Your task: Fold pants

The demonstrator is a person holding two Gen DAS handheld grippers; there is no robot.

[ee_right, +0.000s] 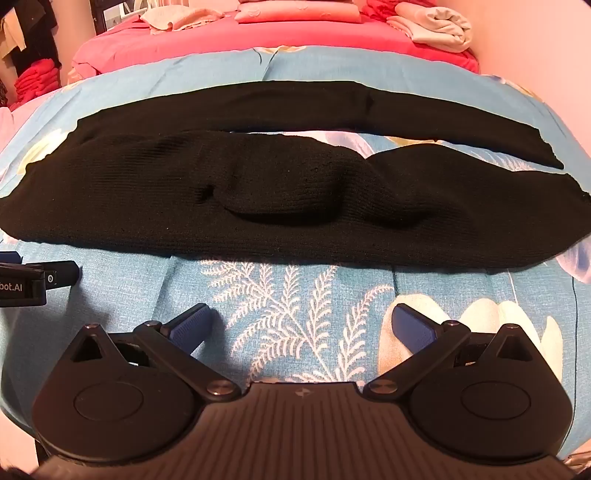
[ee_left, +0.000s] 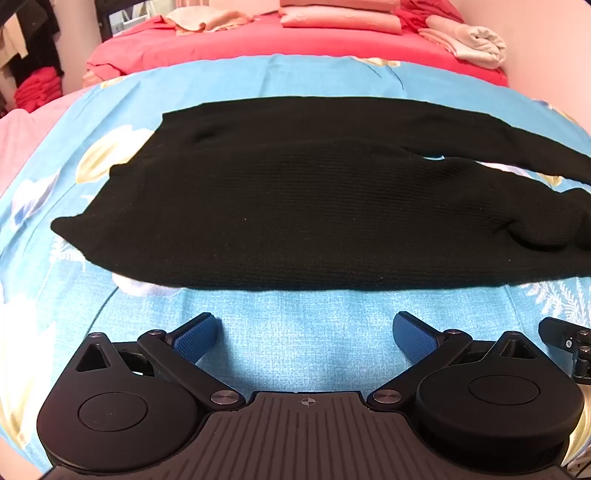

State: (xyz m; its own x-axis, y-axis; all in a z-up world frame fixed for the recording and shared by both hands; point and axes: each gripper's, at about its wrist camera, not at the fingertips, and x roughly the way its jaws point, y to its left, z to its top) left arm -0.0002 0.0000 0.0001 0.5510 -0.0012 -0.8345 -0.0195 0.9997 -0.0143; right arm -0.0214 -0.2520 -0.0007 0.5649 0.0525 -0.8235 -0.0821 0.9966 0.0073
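Black ribbed knit pants [ee_left: 295, 206] lie spread sideways on a blue floral bedsheet [ee_left: 303, 332], waist to the left, the two legs running right. In the right wrist view the pants [ee_right: 295, 214] show both legs, the near one rumpled with a fold in its middle. My left gripper [ee_left: 304, 332] is open and empty, just short of the pants' near edge. My right gripper [ee_right: 301, 325] is open and empty, also just short of the near edge. Each gripper shows at the edge of the other's view.
A red quilt [ee_left: 258, 44] covers the bed's far end, with folded pink pillows [ee_left: 340, 16] and crumpled pale cloths [ee_left: 472, 44] on it. Dark and red clothes [ee_left: 33, 88] hang at the far left. A pink wall [ee_right: 535, 44] stands on the right.
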